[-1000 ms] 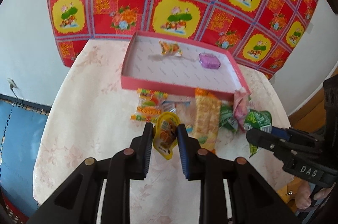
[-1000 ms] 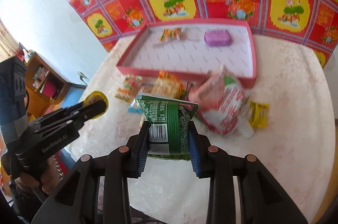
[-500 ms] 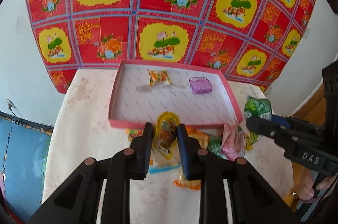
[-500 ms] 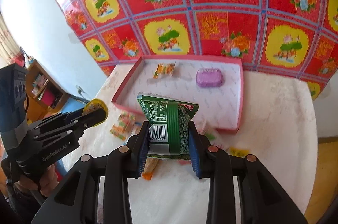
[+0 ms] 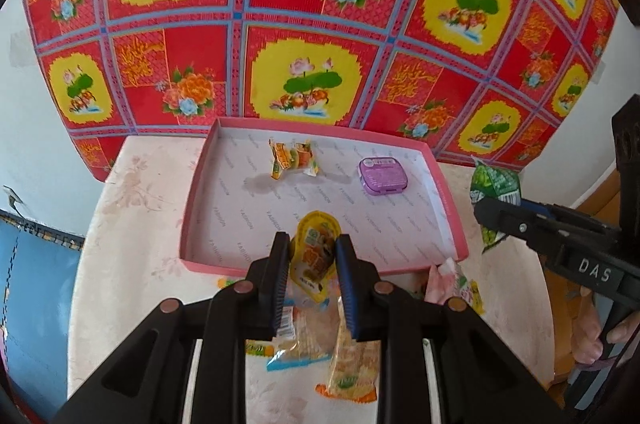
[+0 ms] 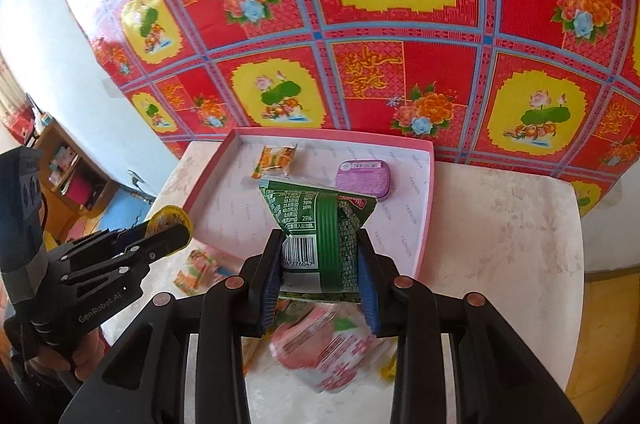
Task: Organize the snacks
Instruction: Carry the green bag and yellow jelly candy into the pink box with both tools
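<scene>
My left gripper (image 5: 311,256) is shut on a yellow snack pouch (image 5: 316,256) and holds it above the near edge of the pink tray (image 5: 192,200). My right gripper (image 6: 320,256) is shut on a green snack bag (image 6: 320,224) and holds it above the tray's near right part (image 6: 424,224). In the tray lie an orange candy packet (image 5: 292,158) and a purple tin (image 5: 383,175). In the left wrist view the right gripper (image 5: 484,212) and its green bag (image 5: 494,184) are to the right of the tray.
Loose snack packets lie on the cream tablecloth in front of the tray: orange and clear packets (image 5: 320,336) and a pink packet (image 6: 332,348). A red and yellow flowered cloth (image 5: 320,24) hangs behind the table. A wooden shelf (image 6: 64,176) stands at left.
Both grippers have risen and moved forward toward the tray, each carrying its snack. The loose packets now sit lower in both views.
</scene>
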`<state>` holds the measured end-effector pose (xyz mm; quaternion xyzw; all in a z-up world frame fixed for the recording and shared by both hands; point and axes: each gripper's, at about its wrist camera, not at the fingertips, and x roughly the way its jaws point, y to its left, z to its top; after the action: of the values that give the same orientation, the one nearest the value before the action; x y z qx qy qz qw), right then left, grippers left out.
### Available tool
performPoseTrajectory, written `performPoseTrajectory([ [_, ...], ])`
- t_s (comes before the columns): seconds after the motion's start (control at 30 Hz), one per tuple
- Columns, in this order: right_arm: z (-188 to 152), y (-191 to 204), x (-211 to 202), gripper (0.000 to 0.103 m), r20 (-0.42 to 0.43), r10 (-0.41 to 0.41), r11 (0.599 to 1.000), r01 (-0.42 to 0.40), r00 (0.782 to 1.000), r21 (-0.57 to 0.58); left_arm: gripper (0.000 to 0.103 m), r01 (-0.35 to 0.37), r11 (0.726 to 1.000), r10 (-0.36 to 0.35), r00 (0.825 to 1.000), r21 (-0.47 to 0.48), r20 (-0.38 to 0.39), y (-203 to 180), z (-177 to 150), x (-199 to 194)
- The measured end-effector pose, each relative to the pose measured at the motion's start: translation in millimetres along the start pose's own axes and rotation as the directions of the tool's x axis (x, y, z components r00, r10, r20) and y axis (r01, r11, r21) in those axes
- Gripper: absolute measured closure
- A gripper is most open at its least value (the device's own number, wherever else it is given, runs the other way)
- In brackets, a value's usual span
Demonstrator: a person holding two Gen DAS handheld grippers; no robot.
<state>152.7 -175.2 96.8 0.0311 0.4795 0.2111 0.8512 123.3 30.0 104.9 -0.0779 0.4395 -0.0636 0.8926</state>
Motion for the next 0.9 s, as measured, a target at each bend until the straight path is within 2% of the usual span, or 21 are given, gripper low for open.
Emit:
performPoseTrajectory([
  [0.2,8,-16,26,0.068,-0.053,0.009,1.000,-0.009,0.999,0.000,0.079,-0.010,0.999,0.010,1.000,-0.031,-0.020,3,9,27],
  [0.37,14,-23,54,0.068,-0.100,-0.008,0.999,0.003,0.995,-0.051,0.079,0.003,0.996,-0.003,1.000,-0.091,-0.008,13,15,43],
  [0.47,15,-25,70,0.068,-0.138,0.001,0.997,-0.012,0.990,-0.075,0.079,-0.016,0.995,0.015,1.000,-0.102,-0.016,16,18,53],
  [0.6,15,-23,87,0.068,-0.154,-0.028,0.989,0.005,0.988,-0.145,0.079,-0.043,0.991,0.041,0.999,-0.127,-0.018,21,21,61],
  [0.9,17,-21,110,0.068,-0.196,-0.011,0.985,-0.024,0.980,-0.173,0.079,-0.084,0.986,0.081,0.996,-0.145,-0.028,31,25,75],
])
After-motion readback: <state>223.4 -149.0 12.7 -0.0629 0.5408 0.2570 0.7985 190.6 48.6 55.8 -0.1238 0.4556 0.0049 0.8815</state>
